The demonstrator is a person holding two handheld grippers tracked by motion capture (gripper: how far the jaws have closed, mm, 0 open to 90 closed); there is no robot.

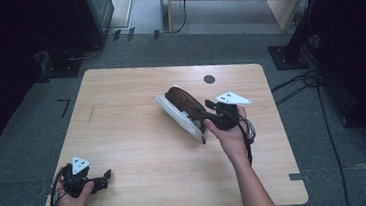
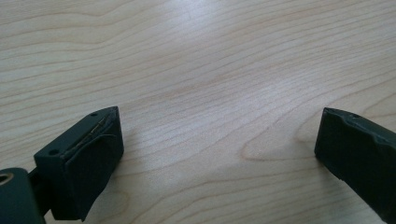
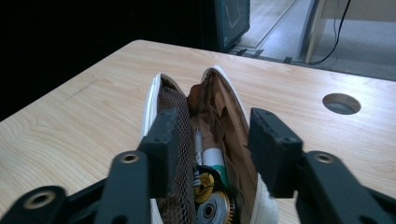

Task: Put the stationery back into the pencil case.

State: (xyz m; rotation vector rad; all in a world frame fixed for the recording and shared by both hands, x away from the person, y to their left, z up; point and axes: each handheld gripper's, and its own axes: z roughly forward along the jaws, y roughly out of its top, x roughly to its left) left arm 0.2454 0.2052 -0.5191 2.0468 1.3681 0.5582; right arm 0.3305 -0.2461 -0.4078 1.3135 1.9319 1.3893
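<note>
Right of the table's middle stands a white pencil case [image 1: 182, 114], mouth agape; I judge it soft, light and prone to slump, best taken by one stiff rim. My right gripper [image 3: 212, 140] straddles one wall, jaws slack. Its view reveals pens and mesh lining; the left gripper [image 2: 219, 149] rests open over bare table [image 1: 124, 138].

High view overlooks the table [image 1: 135, 152]; both gripper views skim its top closely.
</note>
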